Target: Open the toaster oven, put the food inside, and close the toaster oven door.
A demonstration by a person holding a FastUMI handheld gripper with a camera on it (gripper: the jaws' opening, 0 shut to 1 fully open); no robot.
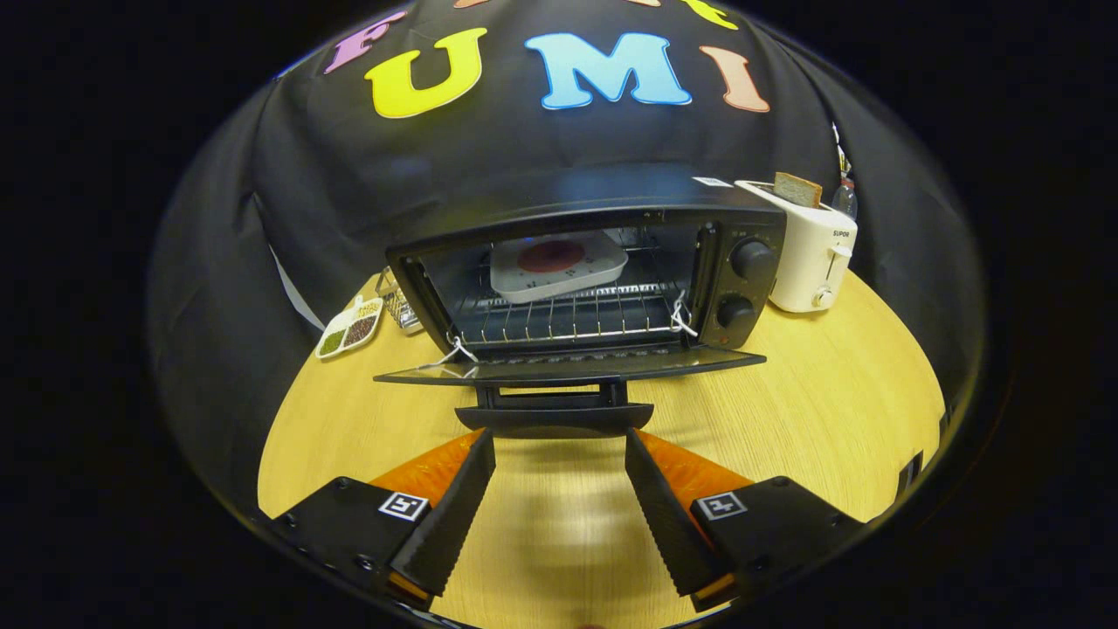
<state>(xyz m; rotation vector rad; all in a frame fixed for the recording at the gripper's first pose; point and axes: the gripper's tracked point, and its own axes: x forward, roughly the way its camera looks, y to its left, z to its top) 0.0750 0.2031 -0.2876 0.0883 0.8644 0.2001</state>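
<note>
Spread fingers of the gripper (559, 445) hold nothing, their tips just short of the door handle (554, 418).

That handle is the place to grip: a stiff bar standing off the dropped-open door (568, 367), which looks light and hinged, likely to swing up easily. Food on its plate (557, 265) already rests on the rack inside the toaster oven (742, 288). Beside it stands a white toaster (808, 258) on the wooden table (830, 393).
</note>
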